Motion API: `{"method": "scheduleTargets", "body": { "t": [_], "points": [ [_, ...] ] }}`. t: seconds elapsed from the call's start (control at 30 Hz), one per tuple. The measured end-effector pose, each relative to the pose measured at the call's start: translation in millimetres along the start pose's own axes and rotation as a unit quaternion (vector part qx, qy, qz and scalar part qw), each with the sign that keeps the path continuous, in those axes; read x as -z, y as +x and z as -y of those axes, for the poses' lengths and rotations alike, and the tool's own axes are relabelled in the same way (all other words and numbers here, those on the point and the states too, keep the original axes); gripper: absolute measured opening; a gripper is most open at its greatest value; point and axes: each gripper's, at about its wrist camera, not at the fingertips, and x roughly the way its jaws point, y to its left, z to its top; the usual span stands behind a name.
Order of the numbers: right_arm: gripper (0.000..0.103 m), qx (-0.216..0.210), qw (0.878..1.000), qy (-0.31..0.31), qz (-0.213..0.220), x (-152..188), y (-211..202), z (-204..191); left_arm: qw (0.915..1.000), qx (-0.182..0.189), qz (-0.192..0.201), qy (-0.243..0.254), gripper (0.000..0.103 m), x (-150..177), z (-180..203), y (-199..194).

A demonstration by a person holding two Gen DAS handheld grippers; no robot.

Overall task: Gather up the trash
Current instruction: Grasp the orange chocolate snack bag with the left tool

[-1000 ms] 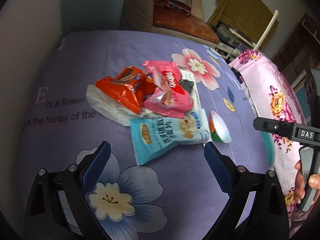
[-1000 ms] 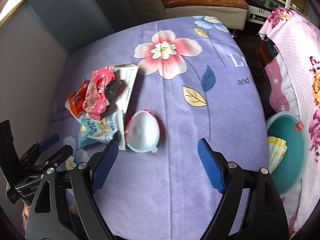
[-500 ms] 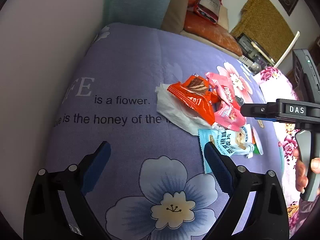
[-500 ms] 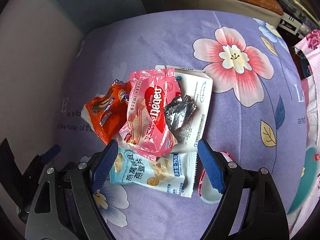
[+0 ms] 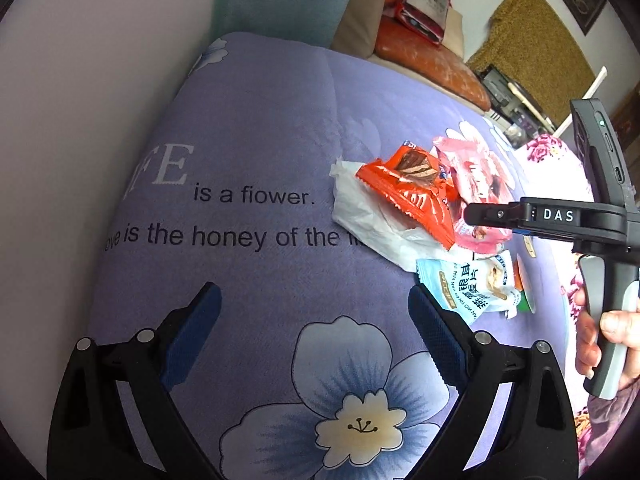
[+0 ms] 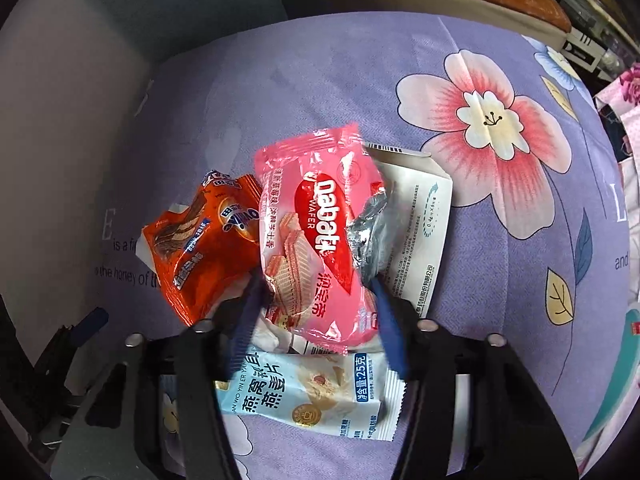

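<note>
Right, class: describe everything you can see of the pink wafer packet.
The pink wafer packet is glossy, crinkled plastic with a red heart, white lettering and pictured wafers. It lies on top of the trash pile, overlapping the orange packet and white paper, crumpled foil against it. The right tool is closing around its near end.

Soft indoor light, strong fisheye bend

Even, diffuse light falls on the purple bedspread (image 6: 500,300), leaving only faint shadows beside the pink wafer wrapper (image 6: 316,240). Glare glints on the crumpled foil (image 6: 370,236) touching that wrapper. The right gripper (image 6: 316,316) fingers blur as they close around it. Both views curve and darken toward their corners.
</note>
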Motion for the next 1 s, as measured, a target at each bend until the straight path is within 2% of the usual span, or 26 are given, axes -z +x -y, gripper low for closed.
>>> {"method": "scheduleTargets", "body": {
  "t": [0.03,0.07,0.2,0.33,0.6,1.0],
  "points": [
    [0.038,-0.005,1.000,-0.002,0.002,1,-1,1,1.0000,0.000,0.001,0.001,0.094,-2,1,0],
    [0.037,-0.007,1.000,-0.006,0.004,1,-3,0,1.0000,0.000,0.002,0.002,0.094,-4,3,0],
    [0.037,-0.001,1.000,-0.021,0.023,5,-16,2,0.9996,-0.001,0.011,0.025,0.094,-19,17,1],
    [0.037,-0.004,0.999,-0.019,0.032,9,-26,10,0.9973,-0.010,0.012,0.071,0.094,-39,43,11],
    [0.038,-0.001,0.999,-0.012,0.045,12,-47,43,0.9894,-0.021,-0.014,0.143,0.094,-66,82,52],
    [0.039,-0.001,0.999,-0.001,0.051,16,-44,72,0.9871,-0.028,-0.035,0.154,0.092,-68,100,88]
  ]
}}
